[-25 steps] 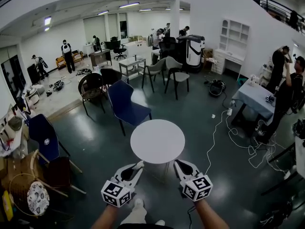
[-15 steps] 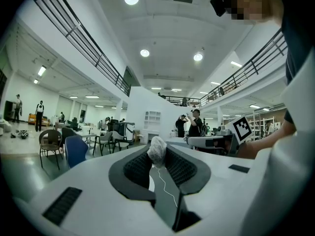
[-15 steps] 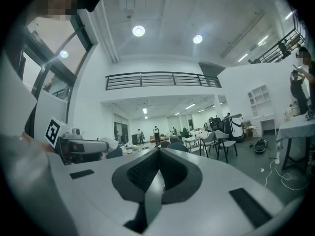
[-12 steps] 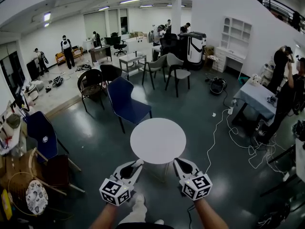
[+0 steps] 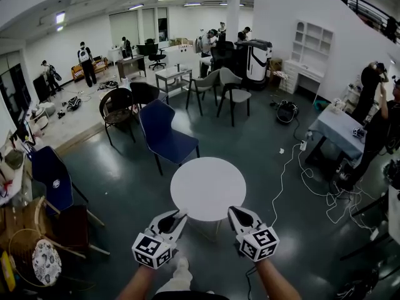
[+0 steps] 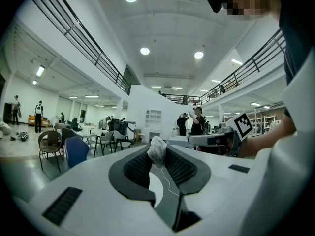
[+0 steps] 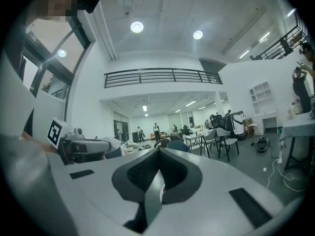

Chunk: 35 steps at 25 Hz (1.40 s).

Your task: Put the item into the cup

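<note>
Left tongs point(image 5: 177, 215) pinch a crumpled white wad point(image 6: 157, 149) at the near edge of the round white desk point(image 5: 208, 186). Right tongs point(image 7: 158, 156) are pressed together, empty. No cup shows anywhere, so the drop isn't done yet.

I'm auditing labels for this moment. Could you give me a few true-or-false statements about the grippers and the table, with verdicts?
1. The left gripper is shut on a small white crumpled item. True.
2. The right gripper holds a cup. False: its jaws are together with nothing between them.
3. The round white table stands just ahead of both grippers. True.
4. The blue chair stands right of the table. False: it stands beyond the table, to the left.
</note>
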{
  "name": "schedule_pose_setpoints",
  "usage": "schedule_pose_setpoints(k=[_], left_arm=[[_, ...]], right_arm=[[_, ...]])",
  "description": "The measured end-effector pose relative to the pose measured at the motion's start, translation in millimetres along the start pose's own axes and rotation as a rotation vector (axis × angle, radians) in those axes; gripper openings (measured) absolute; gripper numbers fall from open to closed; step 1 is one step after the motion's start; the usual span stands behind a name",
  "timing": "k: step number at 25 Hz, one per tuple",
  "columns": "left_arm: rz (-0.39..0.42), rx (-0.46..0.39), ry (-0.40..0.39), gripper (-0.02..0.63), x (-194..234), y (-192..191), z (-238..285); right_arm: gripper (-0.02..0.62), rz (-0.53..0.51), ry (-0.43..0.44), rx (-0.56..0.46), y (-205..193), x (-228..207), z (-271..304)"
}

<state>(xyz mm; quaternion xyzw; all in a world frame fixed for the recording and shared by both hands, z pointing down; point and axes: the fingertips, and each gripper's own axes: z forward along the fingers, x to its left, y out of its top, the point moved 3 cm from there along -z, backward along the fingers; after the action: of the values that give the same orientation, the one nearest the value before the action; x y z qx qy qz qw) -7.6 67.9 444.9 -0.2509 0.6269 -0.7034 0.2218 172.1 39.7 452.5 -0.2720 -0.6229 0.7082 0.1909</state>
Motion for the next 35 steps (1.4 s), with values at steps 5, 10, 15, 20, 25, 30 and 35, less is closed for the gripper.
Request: schedule_pose_setpoints(k=[5, 10, 15, 20, 25, 30, 35], left_arm=[[0.002, 0.011, -0.013, 0.095, 30, 5, 27], [-0.006, 0.008, -0.019, 0.095, 64, 9, 44], [-0.015, 0.012, -0.019, 0.095, 99, 10, 64], [-0.024, 0.011, -0.033, 0.095, 129, 14, 80], [-0.035, 0.014, -0.047, 0.095, 157, 17, 94], [-0.037, 0.006, -0.048, 0.095, 185, 22, 103], [-0.049, 0.010, -0.052, 0.095, 215, 22, 111]], right_arm=[[0.015, -0.004, -0.010, 0.012, 7, -17, 33], [0.015, 0.000, -0.020, 0.020, 10, -28, 68], [0.015, -0.005, -0.024, 0.033, 10, -38, 105], [0.015, -0.004, -0.044, 0.044, 14, -46, 134], [0.015, -0.017, -0.063, 0.060, 19, -53, 160], [0.015, -0.029, -0.086, 0.063, 28, -59, 183], [0.015, -0.032, -0.109, 0.065, 31, -62, 212]])
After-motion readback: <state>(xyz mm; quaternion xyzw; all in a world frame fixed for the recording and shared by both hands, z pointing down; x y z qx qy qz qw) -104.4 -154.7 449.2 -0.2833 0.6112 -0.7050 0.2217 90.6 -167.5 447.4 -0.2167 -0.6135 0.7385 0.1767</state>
